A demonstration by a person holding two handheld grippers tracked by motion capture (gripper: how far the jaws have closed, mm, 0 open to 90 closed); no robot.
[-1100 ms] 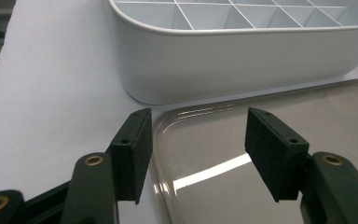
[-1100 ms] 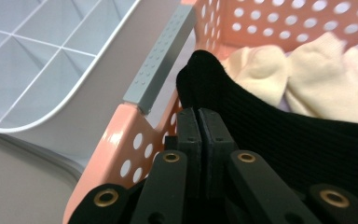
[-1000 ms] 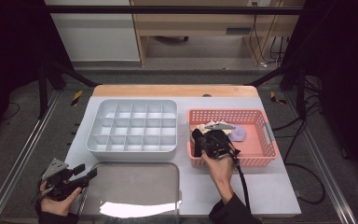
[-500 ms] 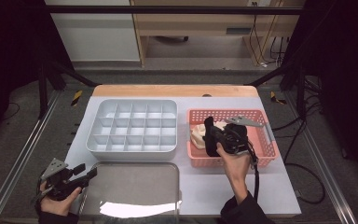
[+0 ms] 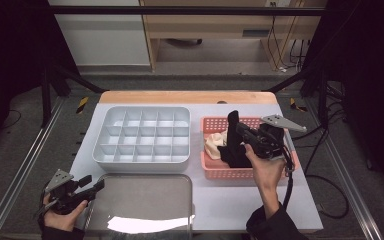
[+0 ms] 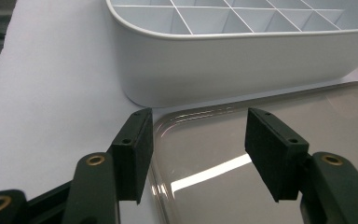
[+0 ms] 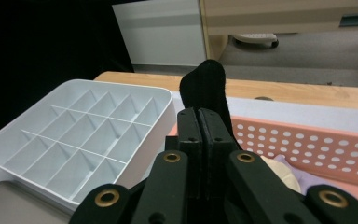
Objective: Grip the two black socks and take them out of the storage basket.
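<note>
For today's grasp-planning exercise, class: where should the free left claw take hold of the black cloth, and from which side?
Probably the black cloth's upright tip. It stands free above the shut right claw, so come in from the divided box's side. The rest hangs down by the pink basket, walled in.

legible text: none | labels: none readable | brands: none readable | numbers: none readable | signs: none readable | surfaces checked: white divided tray (image 5: 142, 135), pink basket (image 5: 215, 169), clear lid (image 5: 140, 202), tabletop (image 5: 300, 195)
</note>
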